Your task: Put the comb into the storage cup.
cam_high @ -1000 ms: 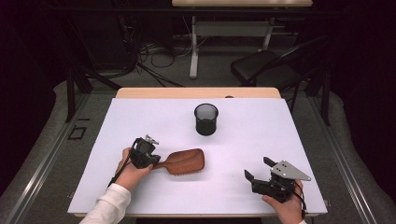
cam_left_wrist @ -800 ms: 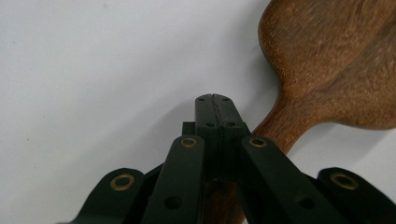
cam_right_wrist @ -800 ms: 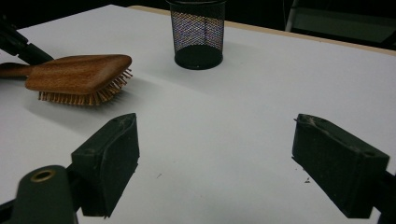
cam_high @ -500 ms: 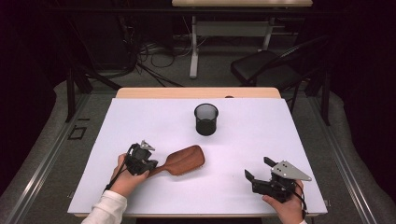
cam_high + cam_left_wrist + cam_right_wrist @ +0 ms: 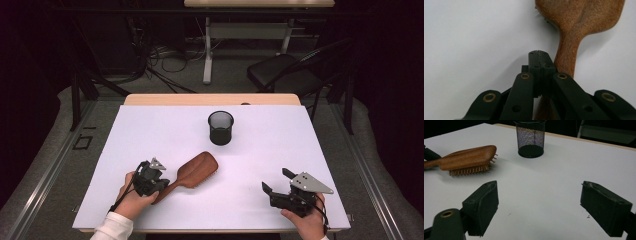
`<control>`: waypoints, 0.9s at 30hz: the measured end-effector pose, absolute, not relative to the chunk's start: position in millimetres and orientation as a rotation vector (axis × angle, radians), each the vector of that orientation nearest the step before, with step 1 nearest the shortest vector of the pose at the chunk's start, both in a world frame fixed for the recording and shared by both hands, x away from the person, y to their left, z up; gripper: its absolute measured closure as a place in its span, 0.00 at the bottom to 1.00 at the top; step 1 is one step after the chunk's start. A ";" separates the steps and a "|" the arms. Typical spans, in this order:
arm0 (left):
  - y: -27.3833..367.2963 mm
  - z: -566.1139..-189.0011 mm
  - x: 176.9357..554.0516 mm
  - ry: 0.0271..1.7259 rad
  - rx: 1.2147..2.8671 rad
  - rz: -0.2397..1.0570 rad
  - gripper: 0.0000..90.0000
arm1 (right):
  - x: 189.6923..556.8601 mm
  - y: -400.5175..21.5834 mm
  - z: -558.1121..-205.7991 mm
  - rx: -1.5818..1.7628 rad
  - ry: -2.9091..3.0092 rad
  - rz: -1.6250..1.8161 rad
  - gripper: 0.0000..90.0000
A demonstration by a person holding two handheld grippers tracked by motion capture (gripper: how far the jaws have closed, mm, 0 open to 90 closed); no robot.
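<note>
- Your left tongs (image 5: pixel 159 183) were closed, pads pressed flat together with nothing between them, lying just beside the hairbrush (image 5: pixel 192 172) handle near the bench's (image 5: pixel 310 145) front-left.
- The hairbrush was reddish, grained wood with a paddle-shaped head and a tapering handle; it lay bristles down, short pegs showing under its edge.
- In the left gripper view its head was cut off at the top, and whether the tongs touched the handle was hard to make out.
- Your right tongs (image 5: pixel 275 181) stood open and empty, blocky matte black pads, well apart from the brush.
- A round black wire-mesh cup (image 5: pixel 220 127) stood upright mid-bench on the smooth white top.
</note>
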State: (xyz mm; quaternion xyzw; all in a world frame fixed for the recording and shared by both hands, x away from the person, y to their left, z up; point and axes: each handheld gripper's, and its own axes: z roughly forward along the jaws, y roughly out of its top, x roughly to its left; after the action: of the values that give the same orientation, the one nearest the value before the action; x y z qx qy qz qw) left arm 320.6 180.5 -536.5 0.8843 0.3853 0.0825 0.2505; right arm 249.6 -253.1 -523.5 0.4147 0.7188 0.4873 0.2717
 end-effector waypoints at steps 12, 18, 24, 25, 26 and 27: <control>173.2 -537.1 313.7 1.019 2.417 0.209 1.00 | 249.5 -253.0 -523.4 1.114 1.935 1.317 0.16; 173.2 -537.3 313.5 1.020 2.413 0.210 0.99 | 249.6 -253.0 -523.5 1.112 1.936 1.317 0.16; 174.5 -538.1 314.4 1.024 2.408 0.219 0.98 | 249.6 -252.8 -523.6 1.111 1.935 1.317 0.16; 174.7 -538.0 314.5 1.024 2.410 0.221 0.98 | 249.6 -252.8 -523.6 1.112 1.936 1.317 0.16; 174.9 -538.1 314.6 1.025 2.409 0.222 0.98 | 249.6 -252.9 -523.6 1.112 1.937 1.316 0.16; 175.0 -538.1 314.7 1.024 2.409 0.222 0.98 | 249.6 -252.8 -523.6 1.111 1.935 1.317 0.16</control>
State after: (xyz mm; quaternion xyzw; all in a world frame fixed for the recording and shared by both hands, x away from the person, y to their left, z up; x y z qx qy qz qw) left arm 314.7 175.0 -538.1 0.8869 0.3769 0.0819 0.2543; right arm 249.6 -252.8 -523.6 0.4128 0.7188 0.4890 0.2717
